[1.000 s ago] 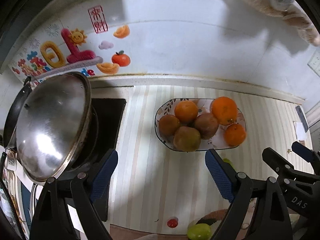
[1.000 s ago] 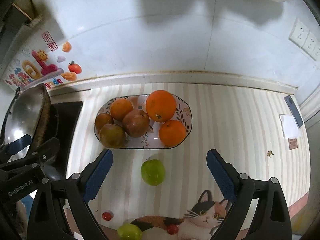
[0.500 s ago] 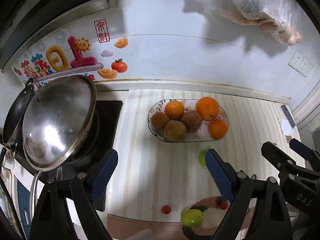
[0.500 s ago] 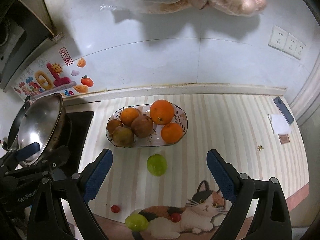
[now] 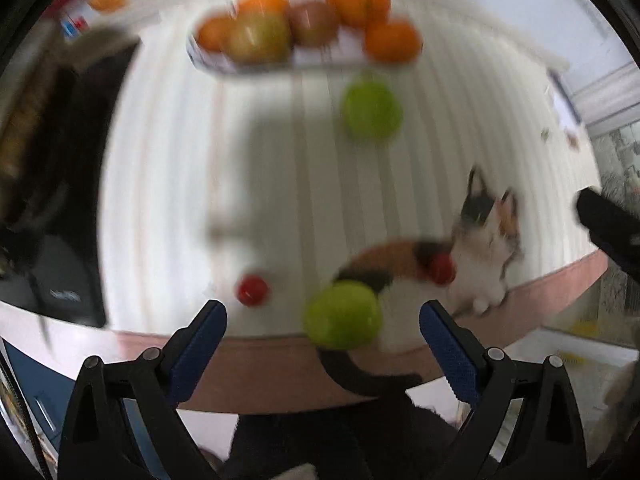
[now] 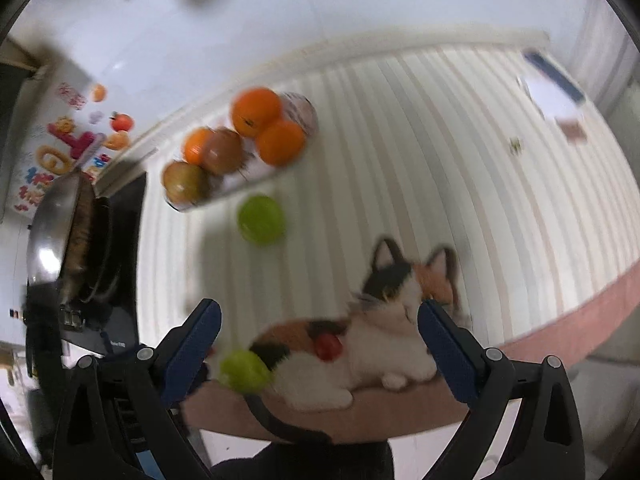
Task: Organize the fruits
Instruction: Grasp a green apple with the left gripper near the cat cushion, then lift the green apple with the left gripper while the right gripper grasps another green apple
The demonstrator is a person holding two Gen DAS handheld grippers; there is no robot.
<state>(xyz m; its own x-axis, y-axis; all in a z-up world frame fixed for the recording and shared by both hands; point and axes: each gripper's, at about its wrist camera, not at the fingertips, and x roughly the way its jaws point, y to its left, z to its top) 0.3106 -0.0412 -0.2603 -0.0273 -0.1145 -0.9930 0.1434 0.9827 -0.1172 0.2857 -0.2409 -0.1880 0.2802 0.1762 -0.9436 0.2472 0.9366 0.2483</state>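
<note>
- L gripper (image 5: pixel 322 330): jaws wide and opening further, nothing between the pads; pointing down at the near worktop edge, bottom centre of left wrist view.
- R gripper (image 6: pixel 320 330): jaws wide apart, empty, bottom centre of right wrist view.
- Near green fruit (image 5: pixel 342 315) sits at the worktop's front edge, just above the L jaws and right of centre; touching the tail end of the cat-print mat (image 5: pixel 486 248).
- Two small red fruits: one on bare worktop (image 5: pixel 252 290), lower centre-left; other (image 5: pixel 440 268) on the cat print, centre-right.
- Second green fruit (image 5: pixel 372 110) mid-frame upper centre, just below the fruit bowl (image 5: pixel 256 68), apart from it.
- Bowl at top of frame already holds oranges plus brownish-green fruit; looks fairly full.
- Progress, my read: bowl part-loaded, 4 loose pieces still out (2 green, 2 red). Roughly midway. Near green one looks like the next pick for L, not gripped yet.
- Far left in right wrist view: wok w/ steel lid (image 6: pixel 52 236) on a dark hob.
- Text: colourful wall stickers (image 6: pixel 64 152) upper left; characters too blurred to read. White print on the hob front, illegible. Motion blur heavy in both views.
</note>
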